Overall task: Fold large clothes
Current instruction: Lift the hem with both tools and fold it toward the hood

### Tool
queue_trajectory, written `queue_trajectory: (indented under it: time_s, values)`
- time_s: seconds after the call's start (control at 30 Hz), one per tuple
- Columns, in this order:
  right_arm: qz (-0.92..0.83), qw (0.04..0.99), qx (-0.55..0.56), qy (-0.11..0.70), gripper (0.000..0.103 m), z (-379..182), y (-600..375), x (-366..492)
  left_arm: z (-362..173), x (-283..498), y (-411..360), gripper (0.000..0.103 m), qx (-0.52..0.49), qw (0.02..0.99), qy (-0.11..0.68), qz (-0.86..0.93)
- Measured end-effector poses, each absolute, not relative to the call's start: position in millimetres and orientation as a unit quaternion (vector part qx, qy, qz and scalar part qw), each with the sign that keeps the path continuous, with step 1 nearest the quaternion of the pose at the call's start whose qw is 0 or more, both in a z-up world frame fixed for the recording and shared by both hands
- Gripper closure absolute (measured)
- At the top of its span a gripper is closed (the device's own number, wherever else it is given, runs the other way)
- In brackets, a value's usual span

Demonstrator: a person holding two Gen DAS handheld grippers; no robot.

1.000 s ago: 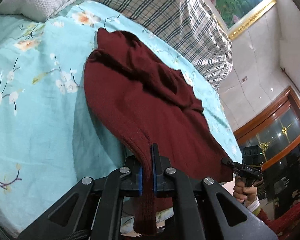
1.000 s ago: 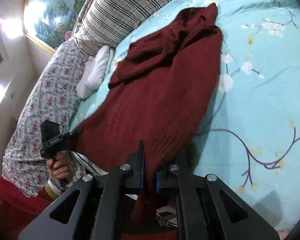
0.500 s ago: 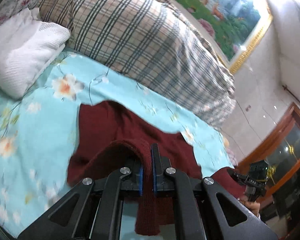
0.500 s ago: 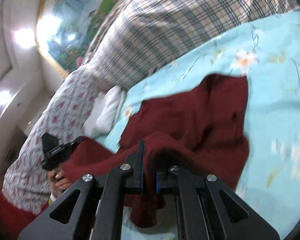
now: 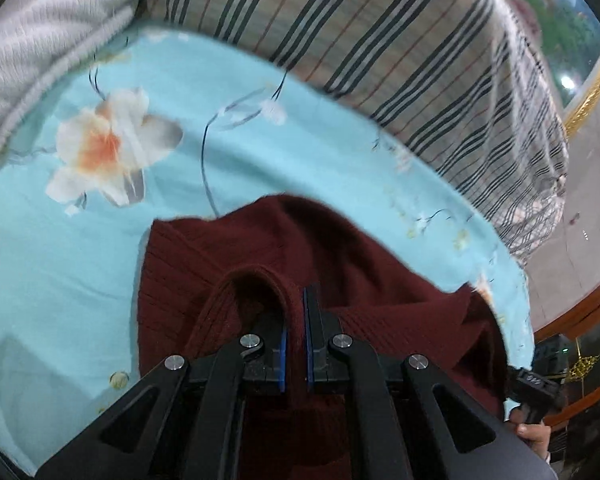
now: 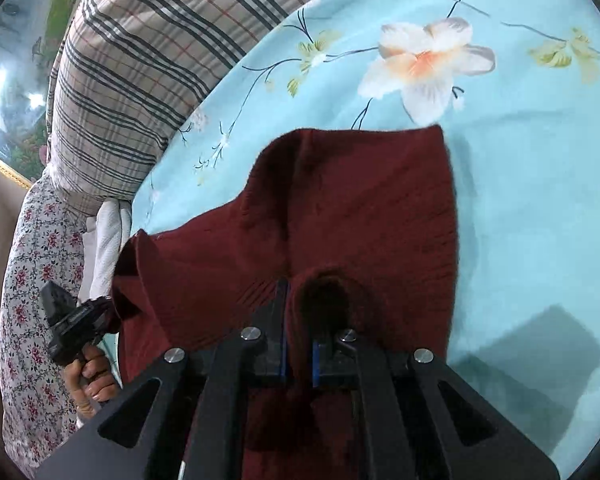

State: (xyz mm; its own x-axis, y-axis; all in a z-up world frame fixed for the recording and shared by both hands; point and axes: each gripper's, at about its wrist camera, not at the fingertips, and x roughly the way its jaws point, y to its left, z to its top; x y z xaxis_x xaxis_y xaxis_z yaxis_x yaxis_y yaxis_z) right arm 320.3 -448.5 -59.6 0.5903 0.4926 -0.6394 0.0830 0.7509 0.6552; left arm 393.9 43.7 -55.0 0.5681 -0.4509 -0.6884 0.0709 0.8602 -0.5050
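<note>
A dark red knit sweater lies on a light blue floral bedsheet. My left gripper is shut on the sweater's ribbed hem, which loops up over the jaws. My right gripper is shut on another part of the sweater hem. Both hold the hem above the far part of the garment, folded over it. Each gripper shows in the other's view, the right one at the far right and the left one at the far left, with cloth stretched between.
A plaid quilt lies along the head of the bed, also in the right wrist view. A white folded towel sits at left. A floral cover and a framed painting lie beyond.
Both grippers carried the sweater's hem forward over the garment toward the plaid quilt. The long spread sweater now shows doubled over and much shorter.
</note>
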Motion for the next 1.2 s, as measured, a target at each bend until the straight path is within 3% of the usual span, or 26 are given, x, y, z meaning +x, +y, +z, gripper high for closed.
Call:
queue_trajectory:
  time_s: [0.17,0.3,0.33,0.37,0.43,0.53,0.83,0.9,1.0,1.13,1.2]
  values:
    - [0.134,0.817,0.366,0.425,0.092,-54,-461,317,-63,391,55,0.094,-0.236,0.849,0.444,-0.164]
    - [0.135,0.823,0.373,0.406,0.088,-35,-464,302,-37,363,57,0.074,-0.221,0.859,0.427,-0.177]
    - [0.127,0.829,0.370,0.399,0.078,-28,-464,297,-30,354,54,0.070,-0.211,0.863,0.421,-0.182]
    - [0.116,0.837,0.365,0.390,0.058,-22,-466,292,-24,342,52,0.069,-0.203,0.865,0.417,-0.191]
    - [0.099,0.854,0.365,0.358,0.043,-8,-474,279,-15,323,43,0.069,-0.196,0.864,0.411,-0.216]
    - [0.100,0.866,0.359,0.333,0.043,5,-471,265,-10,298,17,0.065,-0.166,0.859,0.410,-0.258]
    - [0.158,0.863,0.211,0.432,0.051,-26,-384,293,-38,334,-40,0.065,-0.090,0.858,0.444,-0.241]
    - [0.117,0.869,0.208,0.434,0.056,-33,-395,305,-46,358,-22,0.074,-0.104,0.864,0.447,-0.208]
    - [0.070,0.869,0.242,0.425,0.071,-45,-423,322,-56,395,13,0.077,-0.134,0.870,0.448,-0.157]
    - [0.023,0.873,0.262,0.410,0.076,-52,-446,328,-67,416,44,0.091,-0.159,0.867,0.454,-0.131]
    - [0.015,0.876,0.260,0.406,0.077,-49,-445,325,-66,414,49,0.093,-0.161,0.868,0.451,-0.129]
